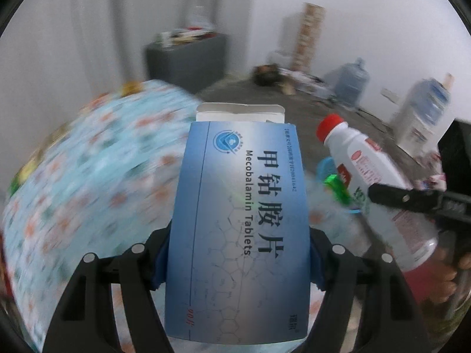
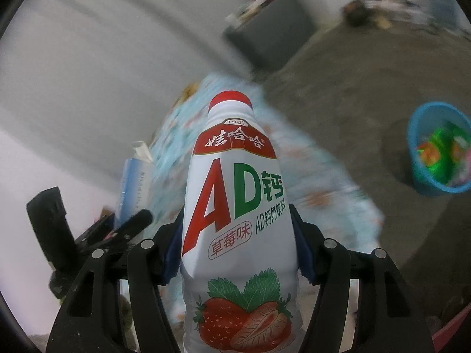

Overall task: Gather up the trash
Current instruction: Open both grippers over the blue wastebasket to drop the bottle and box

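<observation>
My left gripper is shut on a blue Mecobalamin tablet box with its top flap open, held above the patterned tablecloth. My right gripper is shut on a white strawberry AD milk bottle with a red cap. The bottle also shows in the left wrist view, to the right of the box, with the right gripper's finger across it. The box also shows in the right wrist view at the left. A blue basket holding colourful wrappers stands on the floor at the right.
The table with the light blue patterned cloth lies below both grippers. A grey cabinet with clutter on top stands by the wall. Water jugs and other clutter sit along the far wall on a grey floor.
</observation>
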The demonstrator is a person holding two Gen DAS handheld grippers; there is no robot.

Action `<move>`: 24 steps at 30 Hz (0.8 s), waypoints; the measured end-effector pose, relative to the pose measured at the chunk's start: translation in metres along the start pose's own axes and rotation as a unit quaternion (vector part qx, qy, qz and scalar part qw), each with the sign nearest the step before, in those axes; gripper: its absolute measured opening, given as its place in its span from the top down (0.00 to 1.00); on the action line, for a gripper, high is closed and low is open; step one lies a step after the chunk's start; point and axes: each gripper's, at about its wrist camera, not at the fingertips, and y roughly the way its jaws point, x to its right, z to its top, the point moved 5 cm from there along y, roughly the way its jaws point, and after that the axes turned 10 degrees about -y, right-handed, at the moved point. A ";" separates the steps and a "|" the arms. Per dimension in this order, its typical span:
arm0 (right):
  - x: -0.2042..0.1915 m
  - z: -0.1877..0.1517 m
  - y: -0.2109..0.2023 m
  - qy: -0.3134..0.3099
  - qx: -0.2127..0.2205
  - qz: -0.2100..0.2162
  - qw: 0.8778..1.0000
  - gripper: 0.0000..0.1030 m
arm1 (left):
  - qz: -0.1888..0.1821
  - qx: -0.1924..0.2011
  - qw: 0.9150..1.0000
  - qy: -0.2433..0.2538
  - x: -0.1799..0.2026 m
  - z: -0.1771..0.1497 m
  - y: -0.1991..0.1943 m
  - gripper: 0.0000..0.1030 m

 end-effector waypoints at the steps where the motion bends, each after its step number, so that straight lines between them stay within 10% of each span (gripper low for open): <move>1: 0.021 0.002 -0.011 0.022 0.013 -0.011 1.000 0.42 | -0.020 -0.009 1.000 0.011 0.022 0.011 0.011 0.32; 13: 0.233 0.013 -0.056 0.213 0.060 -0.103 0.970 0.42 | -0.123 -0.136 0.977 0.110 0.246 0.070 0.175 0.32; 17: 0.286 0.034 -0.034 0.233 0.052 -0.112 0.965 0.34 | -0.130 -0.146 0.975 0.108 0.287 0.081 0.224 0.32; 19: 0.320 0.037 -0.024 0.234 0.045 -0.135 0.962 0.23 | -0.140 -0.167 0.971 0.097 0.304 0.079 0.253 0.17; 24: 0.380 0.000 -0.018 0.300 0.033 -0.225 0.927 0.22 | -0.113 -0.214 0.969 0.047 0.312 0.061 0.300 0.10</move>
